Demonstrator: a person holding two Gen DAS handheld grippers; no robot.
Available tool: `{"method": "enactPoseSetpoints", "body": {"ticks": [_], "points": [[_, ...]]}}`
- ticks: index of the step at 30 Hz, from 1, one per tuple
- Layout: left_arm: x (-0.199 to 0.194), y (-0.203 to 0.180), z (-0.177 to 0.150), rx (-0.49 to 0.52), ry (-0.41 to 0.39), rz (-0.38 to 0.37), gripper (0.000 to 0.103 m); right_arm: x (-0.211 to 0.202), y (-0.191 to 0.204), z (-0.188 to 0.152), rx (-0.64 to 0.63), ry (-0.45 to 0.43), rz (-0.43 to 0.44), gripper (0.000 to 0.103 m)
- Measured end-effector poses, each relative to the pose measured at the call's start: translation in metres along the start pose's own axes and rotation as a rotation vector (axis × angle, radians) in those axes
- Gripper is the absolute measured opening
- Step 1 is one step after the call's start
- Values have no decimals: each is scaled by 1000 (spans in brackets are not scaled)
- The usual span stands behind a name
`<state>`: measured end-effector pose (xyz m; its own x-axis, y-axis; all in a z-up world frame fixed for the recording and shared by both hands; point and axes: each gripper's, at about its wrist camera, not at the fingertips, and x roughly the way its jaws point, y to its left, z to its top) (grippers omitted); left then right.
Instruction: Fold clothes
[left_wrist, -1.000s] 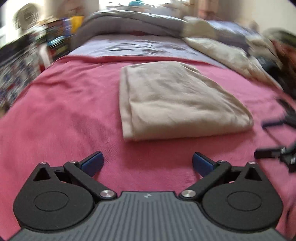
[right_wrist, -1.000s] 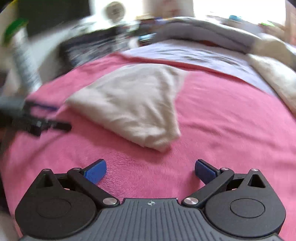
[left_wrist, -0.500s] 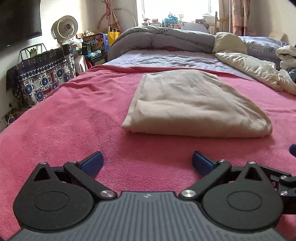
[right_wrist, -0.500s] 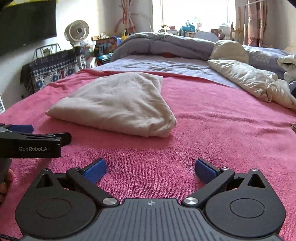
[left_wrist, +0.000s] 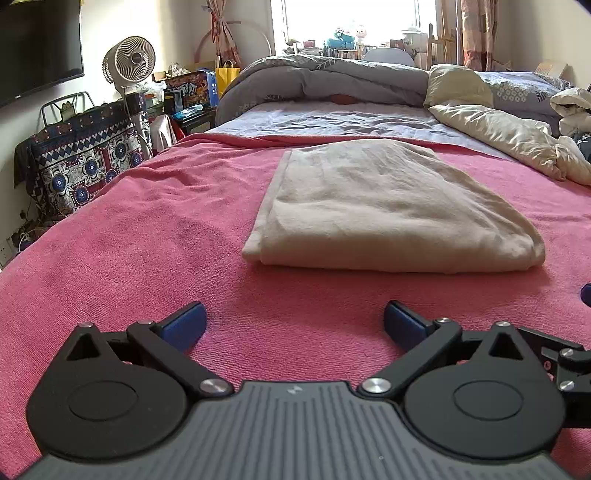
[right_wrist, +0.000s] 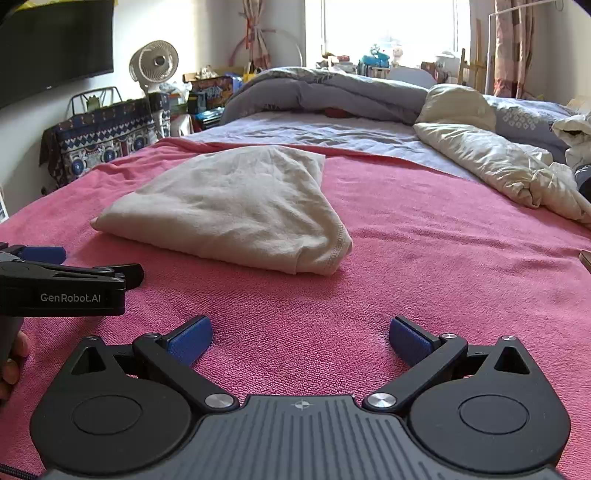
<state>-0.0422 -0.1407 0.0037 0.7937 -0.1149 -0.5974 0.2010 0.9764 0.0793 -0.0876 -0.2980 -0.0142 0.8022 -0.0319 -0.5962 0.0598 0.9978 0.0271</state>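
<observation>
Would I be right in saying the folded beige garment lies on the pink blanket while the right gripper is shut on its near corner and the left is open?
Not quite: the right gripper is open and holds nothing, as the right wrist view shows. The folded beige garment does lie on the pink blanket, and the left gripper is open.

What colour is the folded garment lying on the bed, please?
Plain beige folded garment, clearest in the left wrist view.

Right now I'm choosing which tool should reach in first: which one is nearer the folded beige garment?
Roughly equal, perhaps left. The left tool faces the folded beige garment nearly head-on; the right tool sits beside it, the garment ahead to its left. Neither touches it.
</observation>
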Motion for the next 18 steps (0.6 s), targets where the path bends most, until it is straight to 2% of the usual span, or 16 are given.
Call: {"method": "enactPoseSetpoints", "body": {"ticks": [18], "points": [[3, 3, -2, -10, -10, -10, 103, -12, -6, -3, 2, -1, -1, 103]]}}
